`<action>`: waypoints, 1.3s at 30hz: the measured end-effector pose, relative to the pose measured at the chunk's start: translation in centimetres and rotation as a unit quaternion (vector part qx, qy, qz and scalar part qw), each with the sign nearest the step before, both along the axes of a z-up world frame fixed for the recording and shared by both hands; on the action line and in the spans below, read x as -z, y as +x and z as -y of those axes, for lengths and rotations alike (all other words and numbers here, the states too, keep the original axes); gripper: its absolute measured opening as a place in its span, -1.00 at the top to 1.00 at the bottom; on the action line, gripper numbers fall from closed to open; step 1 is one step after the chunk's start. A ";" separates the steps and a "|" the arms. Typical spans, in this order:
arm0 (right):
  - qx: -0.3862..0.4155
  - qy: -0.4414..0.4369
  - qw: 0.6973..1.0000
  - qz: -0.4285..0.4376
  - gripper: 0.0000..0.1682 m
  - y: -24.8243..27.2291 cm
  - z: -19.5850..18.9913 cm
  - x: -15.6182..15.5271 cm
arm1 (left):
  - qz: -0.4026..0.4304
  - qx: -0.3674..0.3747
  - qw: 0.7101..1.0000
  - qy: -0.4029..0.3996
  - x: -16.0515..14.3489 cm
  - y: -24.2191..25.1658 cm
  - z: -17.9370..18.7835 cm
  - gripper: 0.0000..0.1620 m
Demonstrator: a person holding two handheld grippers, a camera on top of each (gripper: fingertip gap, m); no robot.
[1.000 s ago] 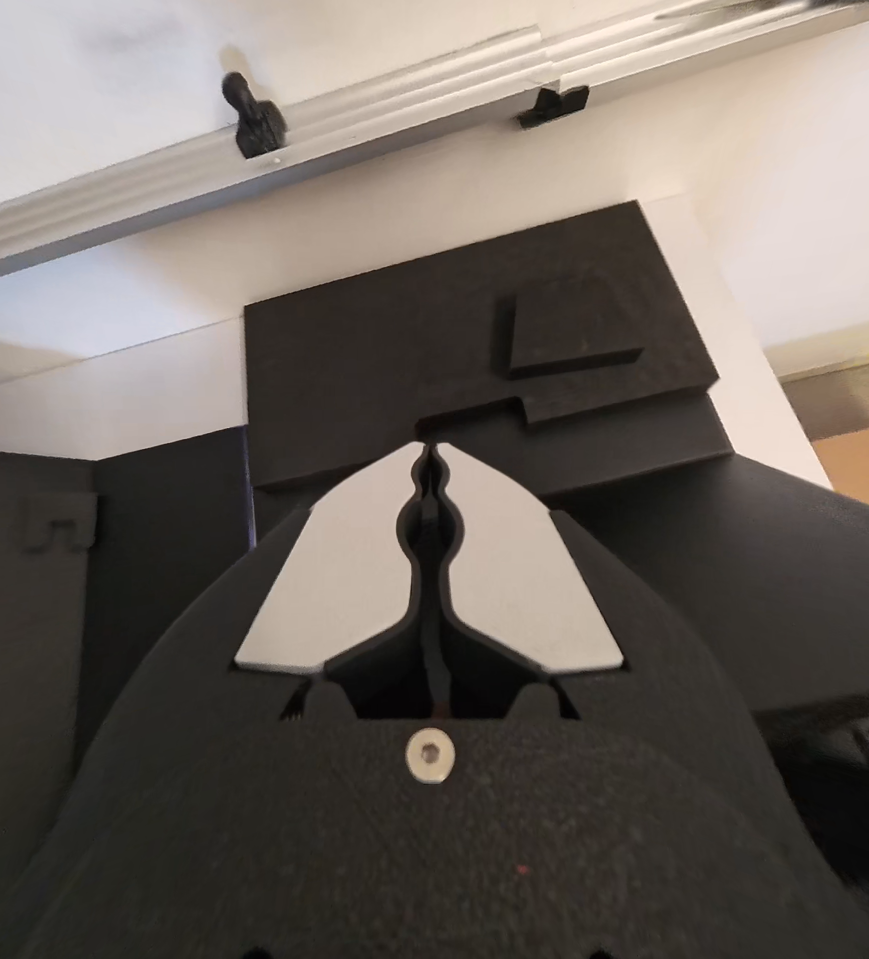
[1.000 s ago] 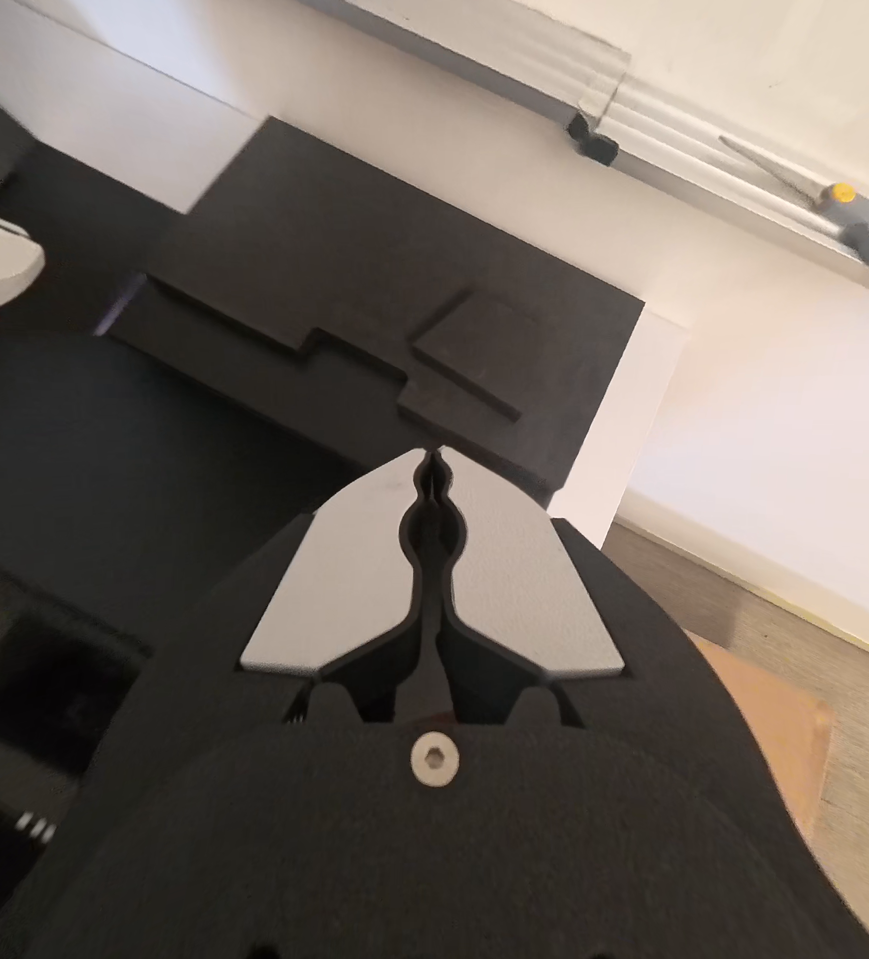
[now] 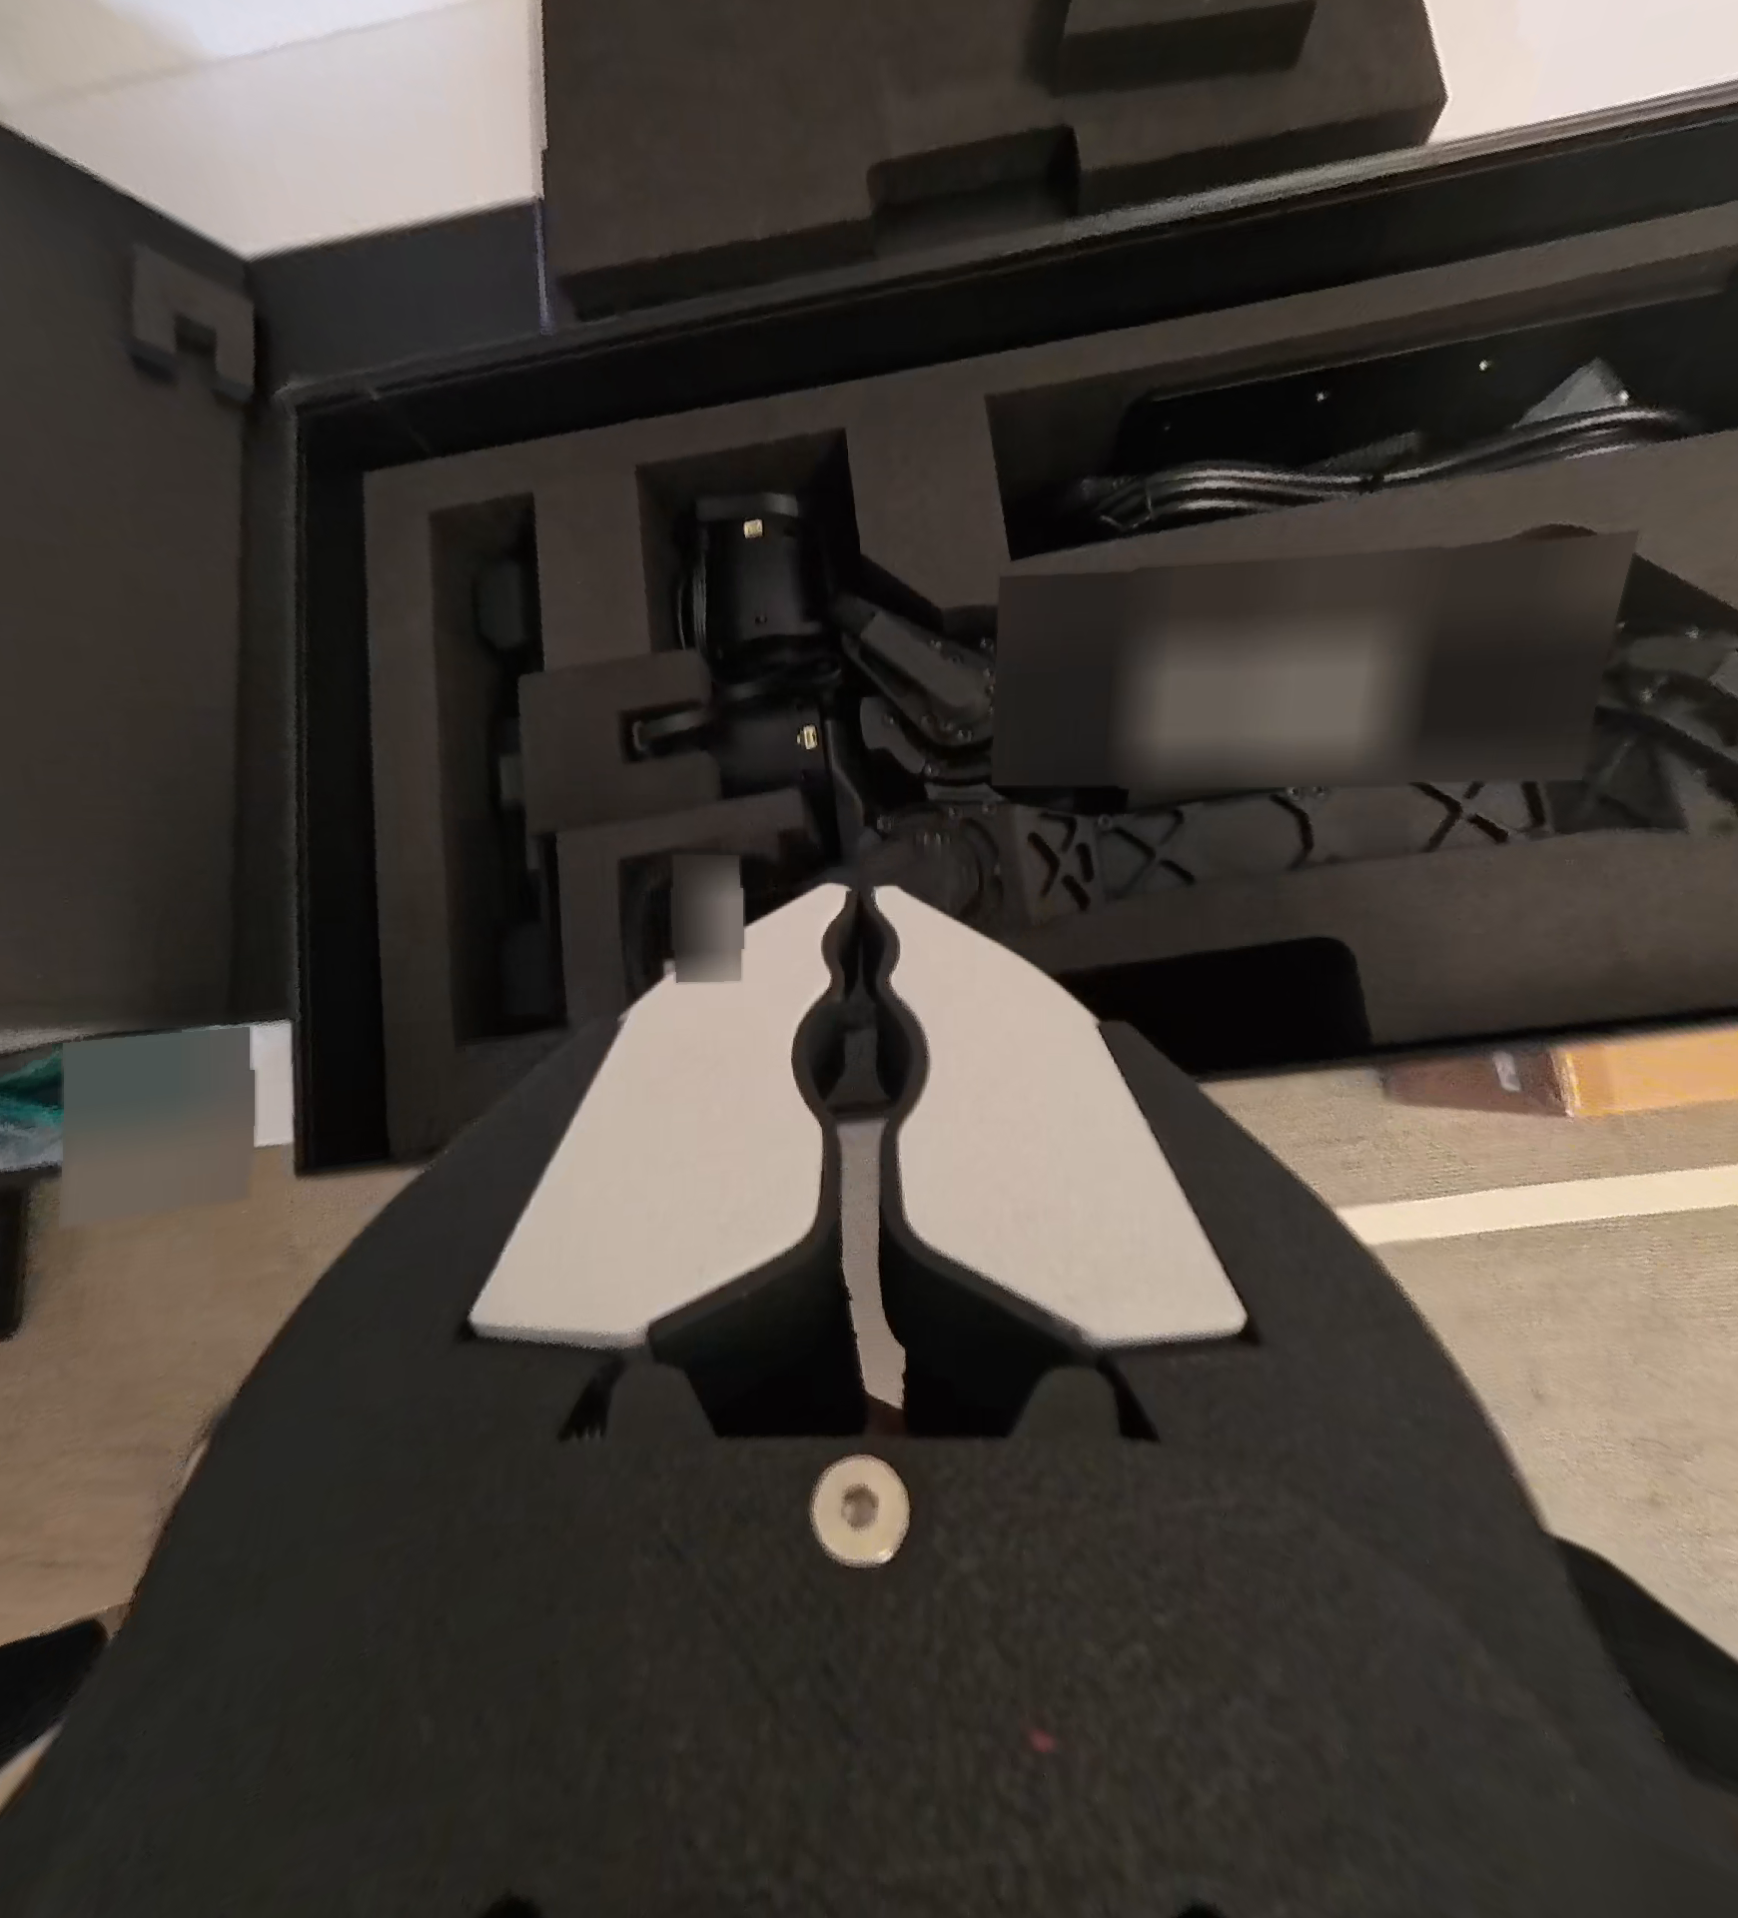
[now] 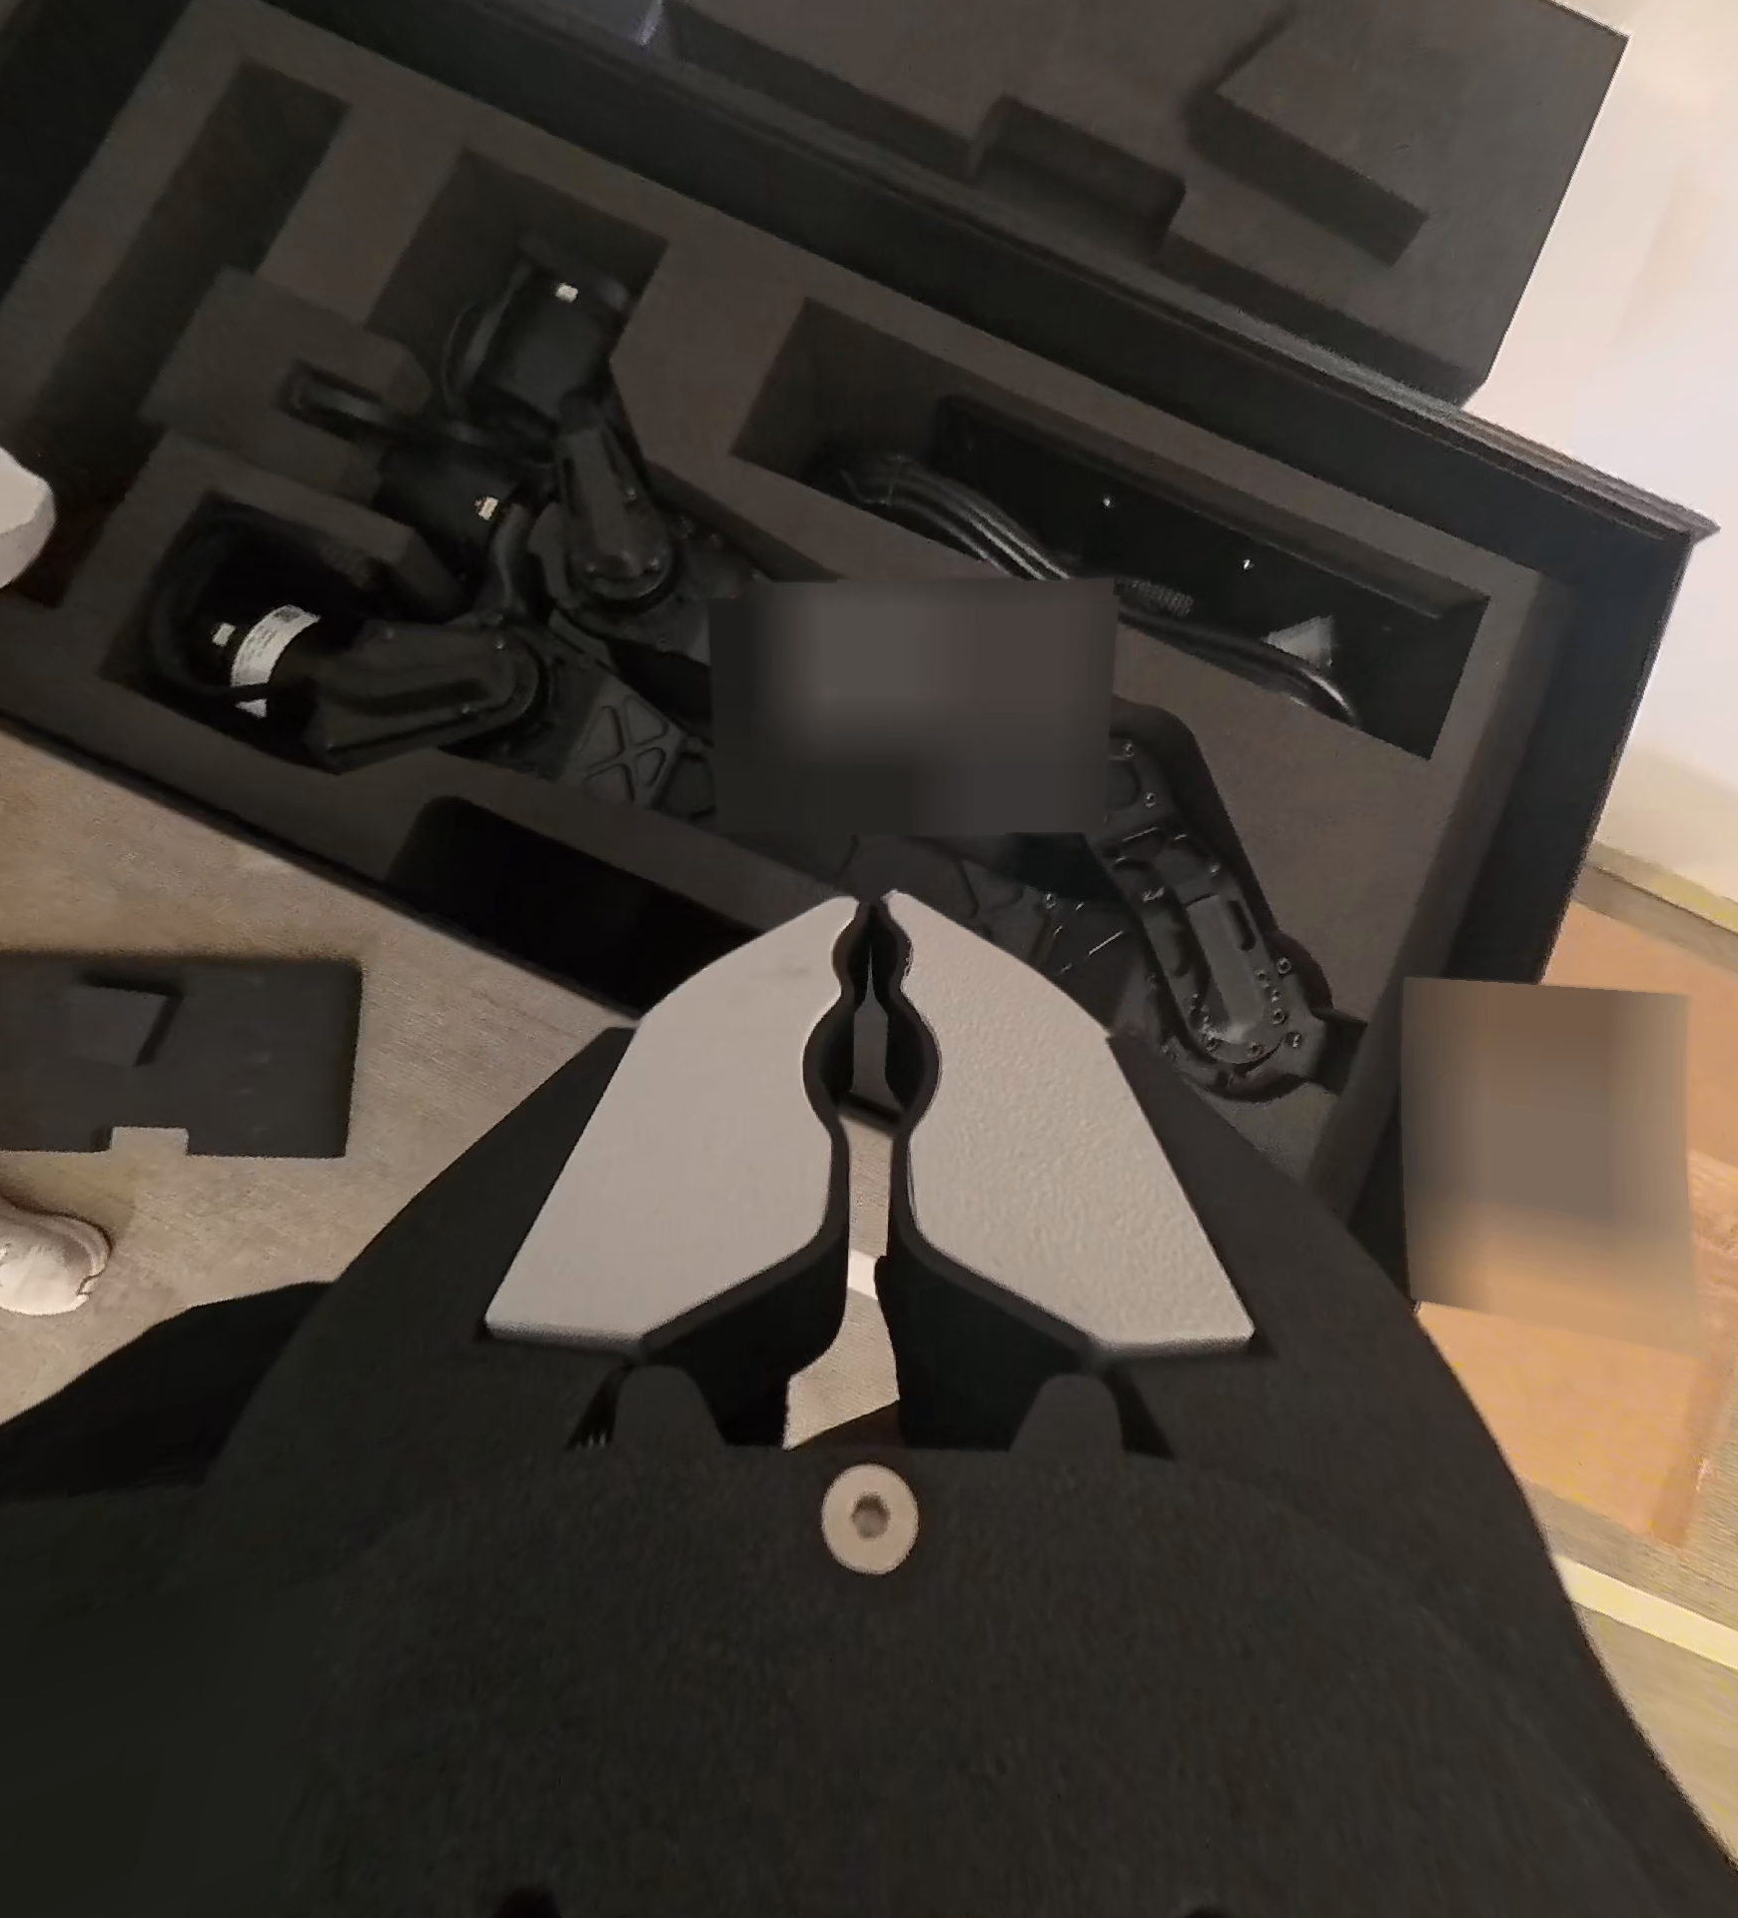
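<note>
so far nothing is lifted: left gripper [image 3: 863, 901] and right gripper [image 4: 873, 905], both pinched together and empty, hover near the open foam-lined case [image 3: 948, 436], its black parts seated.

No readable text anywhere. A white label [image 4: 268, 646] on a black cylindrical part in the foam-lined case [image 4: 1529, 664] carries print, too small and blurred to make out.
</note>
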State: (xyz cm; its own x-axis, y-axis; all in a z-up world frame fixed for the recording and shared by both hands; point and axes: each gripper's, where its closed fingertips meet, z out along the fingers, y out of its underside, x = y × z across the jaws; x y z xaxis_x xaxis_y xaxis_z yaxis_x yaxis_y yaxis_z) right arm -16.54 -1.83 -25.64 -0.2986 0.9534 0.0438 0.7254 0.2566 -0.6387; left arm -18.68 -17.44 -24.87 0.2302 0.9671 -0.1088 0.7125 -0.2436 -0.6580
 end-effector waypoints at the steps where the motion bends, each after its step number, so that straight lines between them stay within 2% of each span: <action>1: 0.000 -0.001 1.000 0.004 1.00 0.6 0.0 -0.2 | 0.011 -0.002 1.000 0.007 -0.1 0.9 0.0 1.00; 7: 0.001 -0.014 1.000 0.011 1.00 3.4 0.4 -1.4 | 0.040 0.005 0.999 0.029 -0.7 5.1 -0.5 1.00; 16: -0.001 -0.007 1.000 0.011 1.00 4.9 2.1 -3.8 | 0.086 0.074 0.992 0.049 -1.7 8.3 -1.0 1.00; 25: 0.018 0.007 1.000 0.007 1.00 3.8 5.8 -4.3 | 0.083 0.099 0.990 0.055 -1.6 6.8 2.6 1.00; 39: 0.044 0.058 0.997 0.014 1.00 1.6 10.0 -4.2 | 0.082 0.119 0.983 0.111 -1.2 3.6 6.0 1.00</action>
State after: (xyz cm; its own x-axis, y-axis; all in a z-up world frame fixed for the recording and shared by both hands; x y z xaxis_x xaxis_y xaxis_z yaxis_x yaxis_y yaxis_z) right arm -14.93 -11.82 -21.48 -0.2161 0.9650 0.1484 0.7650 0.2618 -0.5884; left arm -15.04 -23.42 -23.62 0.4503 0.8790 0.1566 0.7531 -0.2798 -0.5954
